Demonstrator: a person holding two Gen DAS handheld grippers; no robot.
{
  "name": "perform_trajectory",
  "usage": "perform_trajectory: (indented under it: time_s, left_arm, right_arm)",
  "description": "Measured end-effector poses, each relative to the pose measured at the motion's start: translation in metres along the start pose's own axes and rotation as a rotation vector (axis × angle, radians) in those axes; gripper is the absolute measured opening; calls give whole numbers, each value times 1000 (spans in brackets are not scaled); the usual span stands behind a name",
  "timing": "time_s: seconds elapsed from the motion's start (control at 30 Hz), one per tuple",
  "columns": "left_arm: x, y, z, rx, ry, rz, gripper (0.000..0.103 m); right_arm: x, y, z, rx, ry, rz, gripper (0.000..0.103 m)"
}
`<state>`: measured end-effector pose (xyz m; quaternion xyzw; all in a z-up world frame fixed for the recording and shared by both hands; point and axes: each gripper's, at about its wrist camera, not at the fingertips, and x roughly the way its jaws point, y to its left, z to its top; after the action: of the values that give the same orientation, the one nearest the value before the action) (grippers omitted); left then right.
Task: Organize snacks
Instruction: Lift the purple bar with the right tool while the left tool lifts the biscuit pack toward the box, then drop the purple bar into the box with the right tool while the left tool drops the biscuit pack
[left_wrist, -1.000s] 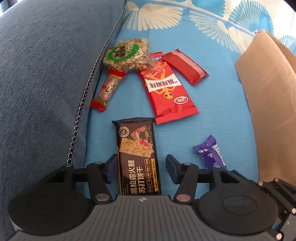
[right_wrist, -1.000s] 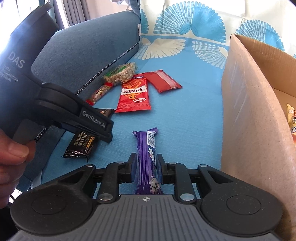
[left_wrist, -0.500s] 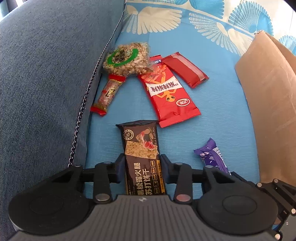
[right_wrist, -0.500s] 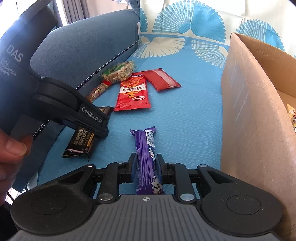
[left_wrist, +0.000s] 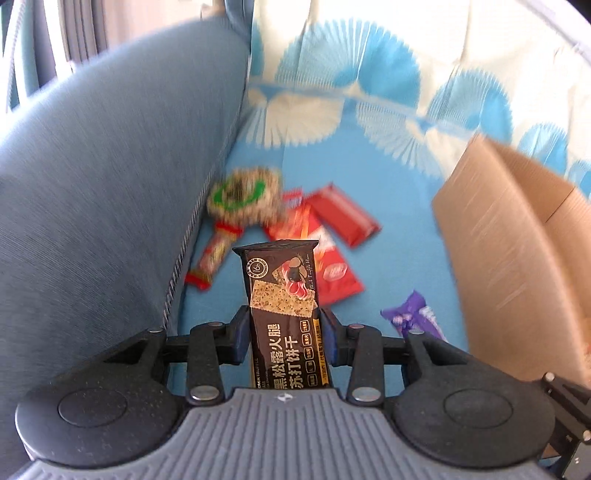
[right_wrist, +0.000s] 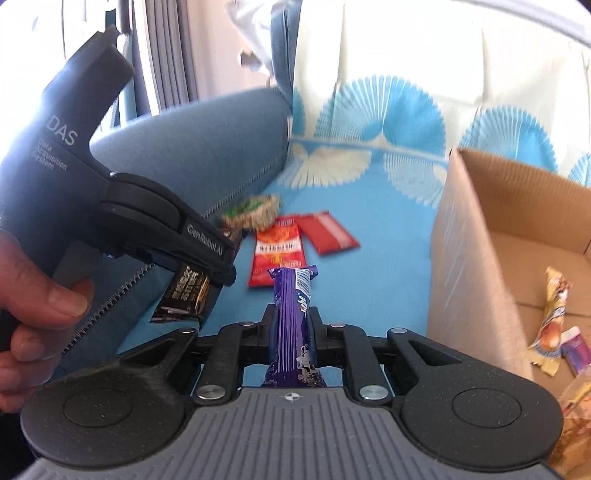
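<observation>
My left gripper (left_wrist: 285, 334) is shut on a black cracker packet (left_wrist: 282, 295) and holds it lifted above the blue sofa cover; it also shows in the right wrist view (right_wrist: 184, 291). My right gripper (right_wrist: 292, 325) is shut on a purple chocolate bar (right_wrist: 291, 314), also lifted; the bar shows in the left wrist view (left_wrist: 413, 317). An open cardboard box (right_wrist: 476, 236) stands to the right, with a few snacks (right_wrist: 552, 314) inside.
On the cover lie a peanut bag (left_wrist: 242, 195), a thin red-ended bar (left_wrist: 210, 258), a red-orange packet (left_wrist: 332, 266) and a red bar (left_wrist: 343, 218). The grey-blue sofa arm (left_wrist: 92, 184) rises on the left.
Both grippers have risen off the cover with their snacks and tilted up. The left jaws closed on the cracker packet during the last second.
</observation>
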<state>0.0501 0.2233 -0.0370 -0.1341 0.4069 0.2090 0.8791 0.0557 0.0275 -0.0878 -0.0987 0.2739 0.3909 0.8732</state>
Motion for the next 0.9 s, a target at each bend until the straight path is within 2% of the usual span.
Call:
perform_trajectory:
  time_s: [0.13, 0.27, 0.5, 0.6, 0.9]
  left_arm:
    - [-28, 3, -1, -34, -113, -12, 43]
    - [-51, 4, -7, -80, -176, -54, 43]
    - [-68, -14, -14, 15, -225, -77, 43]
    - [-69, -18, -15, 18, -231, -85, 43]
    - [-54, -36, -11, 79, -242, -104, 43]
  right_arm:
    - [-18, -1, 0, -5, -44, -11, 16]
    - [-41, -5, 2, 8, -111, -16, 16]
    - [-81, -18, 4, -35, -233, -58, 16]
    - [-94, -30, 7, -31, -277, -79, 16]
    - [-131, -95, 29, 4, -390, -182, 16]
